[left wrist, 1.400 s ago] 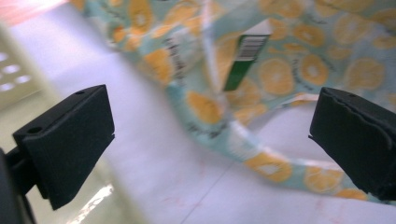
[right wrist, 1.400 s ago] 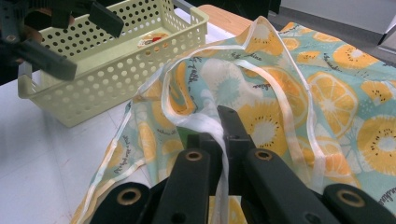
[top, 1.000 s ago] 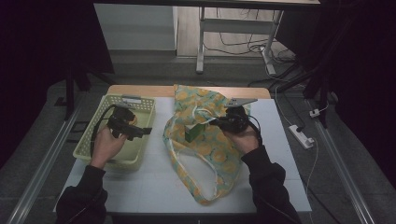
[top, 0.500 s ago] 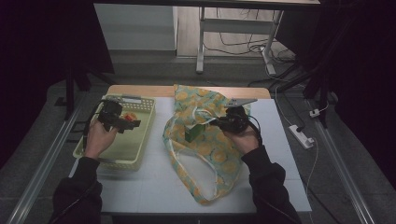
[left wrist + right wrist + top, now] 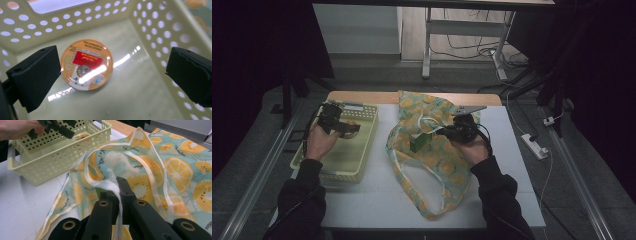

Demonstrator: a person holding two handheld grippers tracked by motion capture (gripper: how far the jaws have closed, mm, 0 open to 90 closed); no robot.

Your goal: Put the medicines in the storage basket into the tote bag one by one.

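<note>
A pale yellow perforated basket (image 5: 368, 142) stands at the table's left. A round orange tin with a red label (image 5: 86, 65) lies flat on its floor near the far end. My left gripper (image 5: 113, 62) hangs open inside the basket, its jaws wide on either side of the tin and not touching it; it is also seen from above (image 5: 349, 129). A fruit-print cloth bag (image 5: 432, 160) lies mid-table with a green object (image 5: 416, 145) at its mouth. My right gripper (image 5: 117, 188) is shut on the bag's white handle strap (image 5: 87, 162) and holds it raised.
The basket (image 5: 50, 162) stands just left of the bag (image 5: 180, 170), with a strip of white table (image 5: 377, 200) between them. A wooden edge (image 5: 362, 96) runs along the back. A power strip (image 5: 534, 146) lies on the floor at the right.
My left hand has moved toward the basket's far end and sunk into it, over the tin. The right hand and the bag have kept still.
</note>
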